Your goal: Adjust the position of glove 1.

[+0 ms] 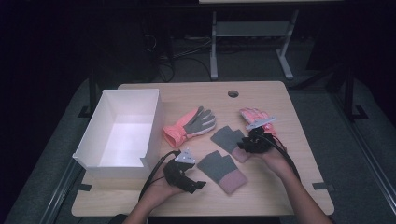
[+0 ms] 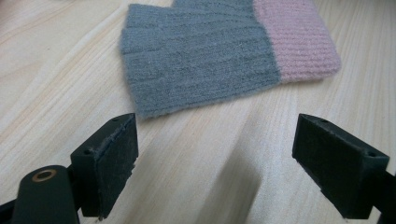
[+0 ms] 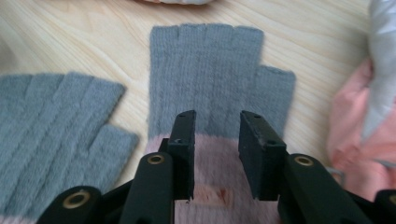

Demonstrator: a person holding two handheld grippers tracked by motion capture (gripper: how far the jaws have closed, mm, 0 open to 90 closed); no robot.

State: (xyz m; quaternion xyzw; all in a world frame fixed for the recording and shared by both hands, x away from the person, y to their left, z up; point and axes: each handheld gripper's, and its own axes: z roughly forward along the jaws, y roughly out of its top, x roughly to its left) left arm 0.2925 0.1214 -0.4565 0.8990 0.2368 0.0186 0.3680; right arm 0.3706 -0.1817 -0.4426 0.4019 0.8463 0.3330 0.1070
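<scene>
Here the right gripper (image 3: 217, 154) hovers part-open over the far knit glove (image 3: 210, 79), gripping nothing. The left gripper (image 2: 217, 163) gapes wide and empty beside the near knit glove (image 2: 224, 51).

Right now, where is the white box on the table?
In the high view, the white box stands at the table's left edge, just left of the orange-and-grey glove and ahead of the left tool.

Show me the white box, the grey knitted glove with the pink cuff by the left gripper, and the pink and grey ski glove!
white box (image 1: 150, 122), high view, right wall.
grey knitted glove with pink cuff (image 2: 201, 56), left gripper view, grey palm.
pink and grey ski glove (image 1: 198, 122), high view, grey palm.
</scene>
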